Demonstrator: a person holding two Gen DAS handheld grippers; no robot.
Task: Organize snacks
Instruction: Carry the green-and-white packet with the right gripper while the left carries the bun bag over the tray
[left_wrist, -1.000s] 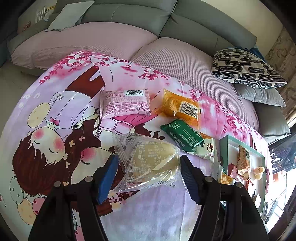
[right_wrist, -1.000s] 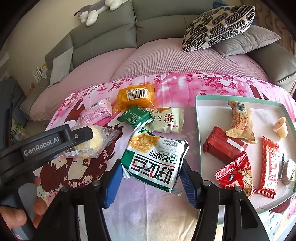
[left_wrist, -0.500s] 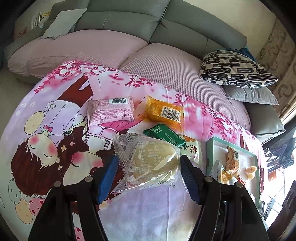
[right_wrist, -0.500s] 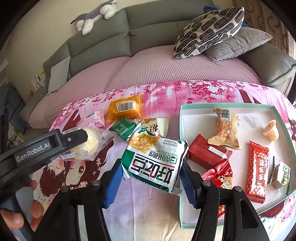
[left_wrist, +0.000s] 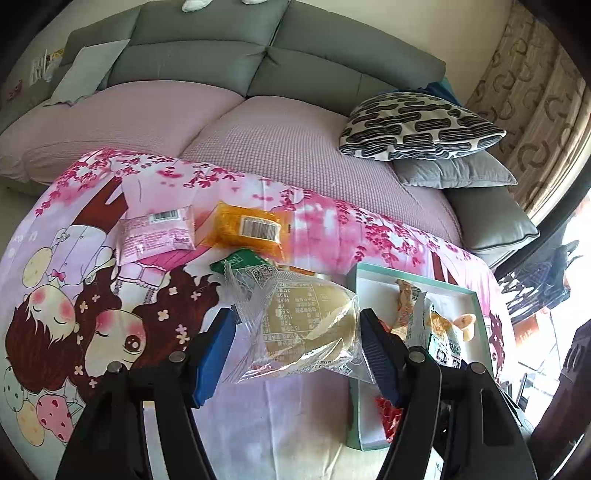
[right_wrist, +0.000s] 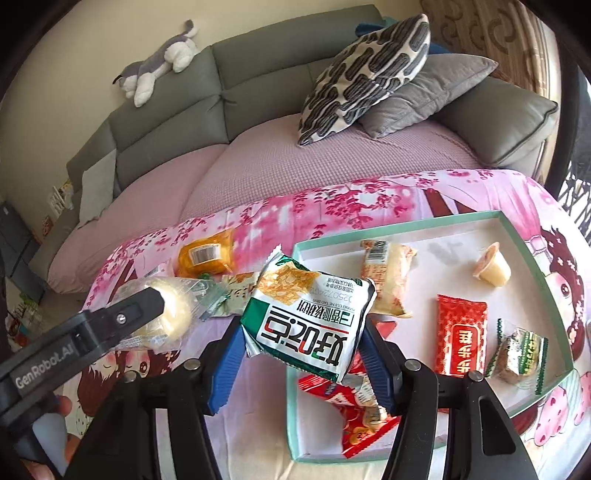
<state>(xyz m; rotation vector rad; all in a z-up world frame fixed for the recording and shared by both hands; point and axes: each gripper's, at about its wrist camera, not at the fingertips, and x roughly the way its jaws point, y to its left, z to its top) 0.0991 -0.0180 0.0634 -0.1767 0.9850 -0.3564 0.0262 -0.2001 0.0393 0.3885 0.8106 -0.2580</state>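
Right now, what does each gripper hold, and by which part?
The left gripper clamps the clear-wrapped bun by its side edges. The right gripper clamps the green-and-white packet by its two sides.

"GenRobot.AI" stands in white on the black left gripper (right_wrist: 88, 332). Just right of it, the green-and-white snack packet (right_wrist: 308, 321) bears large upside-down Chinese characters.

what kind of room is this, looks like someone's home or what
Most likely a living room in a home. A grey sofa with loose cushions fills the background, a plush toy lies along its back, and snacks sit on a table under a cartoon-print cloth.
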